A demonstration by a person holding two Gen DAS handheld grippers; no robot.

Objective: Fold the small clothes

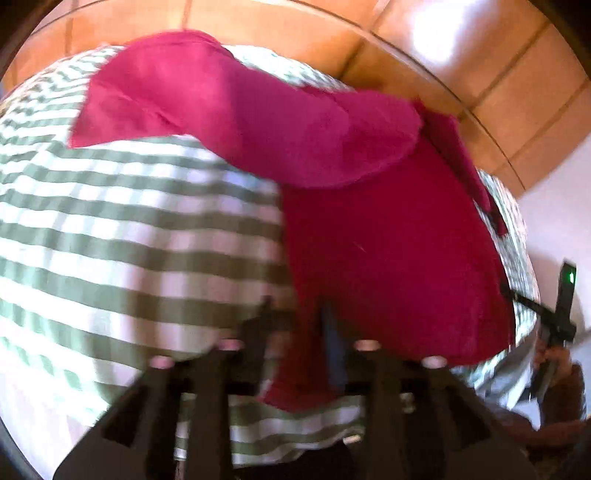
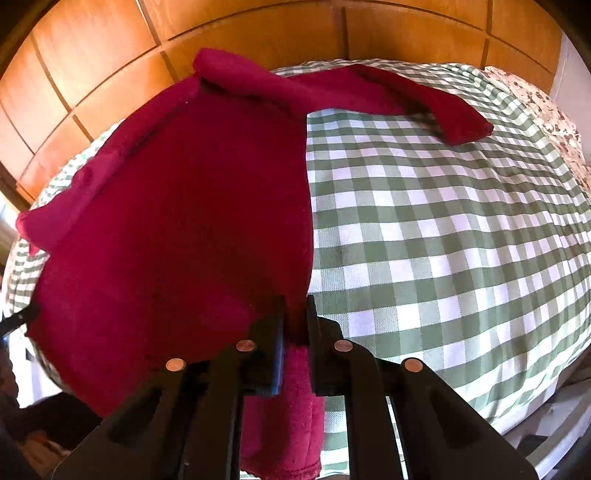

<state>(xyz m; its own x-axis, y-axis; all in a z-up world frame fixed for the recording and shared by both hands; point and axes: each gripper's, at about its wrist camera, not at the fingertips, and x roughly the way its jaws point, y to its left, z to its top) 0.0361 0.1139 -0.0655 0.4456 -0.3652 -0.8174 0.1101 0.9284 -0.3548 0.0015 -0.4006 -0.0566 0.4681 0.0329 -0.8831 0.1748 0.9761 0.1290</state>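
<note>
Barely begun: red sweater (image 2: 177,229) mostly flat on checked bed (image 2: 443,240), sleeve at 1 o'clock unfolded; right hand-held gripper (image 2: 295,317) pinches its hem, left hand-held gripper (image 1: 295,317) apart astride it.

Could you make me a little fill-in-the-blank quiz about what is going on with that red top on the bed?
1. The red sweater lies on a cloth checked green and ____.
2. In the right wrist view, the right gripper has the sweater's ____ edge pinched between its fingers.
3. Behind the bed stands a panelled headboard made of ____.
4. One long ____ of the sweater stretches out across the checked cloth.

Missing words: white; bottom; wood; sleeve
</note>
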